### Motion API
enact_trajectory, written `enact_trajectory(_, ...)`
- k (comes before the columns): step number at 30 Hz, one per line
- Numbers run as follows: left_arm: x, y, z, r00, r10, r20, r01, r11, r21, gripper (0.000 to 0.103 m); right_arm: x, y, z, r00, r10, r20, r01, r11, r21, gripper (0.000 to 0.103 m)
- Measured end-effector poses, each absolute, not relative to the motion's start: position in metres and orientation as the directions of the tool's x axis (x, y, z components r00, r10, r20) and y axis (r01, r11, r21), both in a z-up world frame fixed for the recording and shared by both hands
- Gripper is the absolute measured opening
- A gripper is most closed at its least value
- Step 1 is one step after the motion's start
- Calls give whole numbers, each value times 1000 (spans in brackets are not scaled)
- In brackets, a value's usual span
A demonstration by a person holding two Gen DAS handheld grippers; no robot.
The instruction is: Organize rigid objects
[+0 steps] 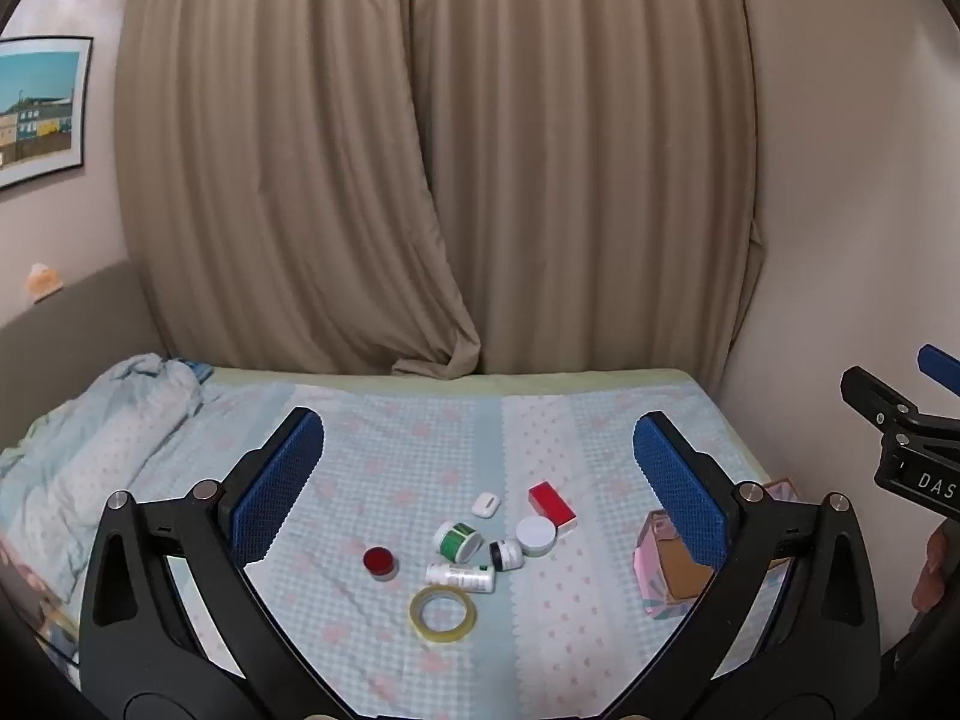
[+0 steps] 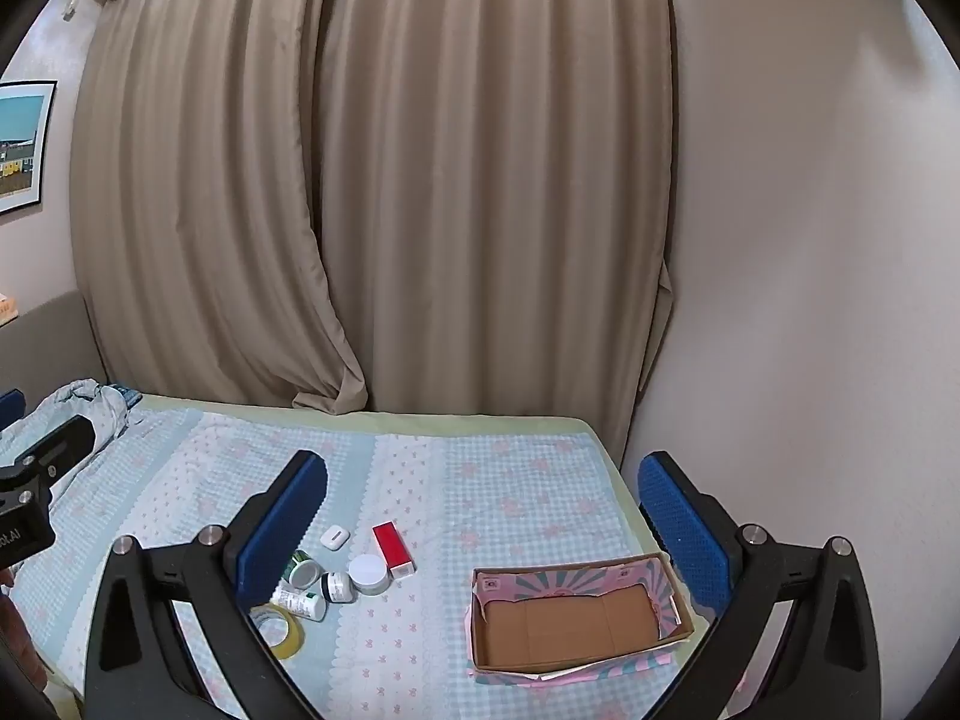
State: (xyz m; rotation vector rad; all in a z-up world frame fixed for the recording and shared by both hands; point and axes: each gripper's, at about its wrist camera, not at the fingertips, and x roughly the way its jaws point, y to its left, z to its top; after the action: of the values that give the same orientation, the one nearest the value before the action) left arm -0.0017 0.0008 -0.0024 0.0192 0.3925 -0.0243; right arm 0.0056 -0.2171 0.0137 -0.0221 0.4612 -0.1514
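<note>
Small objects lie clustered on the bed: a red box, a white earbud case, a white-lidded jar, a green-labelled jar, two small bottles, a red-lidded jar and a tape roll. An empty cardboard box sits to their right. My left gripper is open and empty above the cluster. My right gripper is open and empty, between cluster and box.
The bed has a blue checked sheet. A crumpled blanket lies at its left. Beige curtains hang behind, and a wall borders the bed's right side. A framed picture hangs at left.
</note>
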Motion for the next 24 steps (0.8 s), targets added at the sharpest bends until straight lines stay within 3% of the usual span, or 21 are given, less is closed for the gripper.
enact_trajectory(24, -6, 5, -3, 924, -15, -382, 20, 1000, 10, 103, 5, -215, 9, 889, -144, -435, 137, 989, -48, 103)
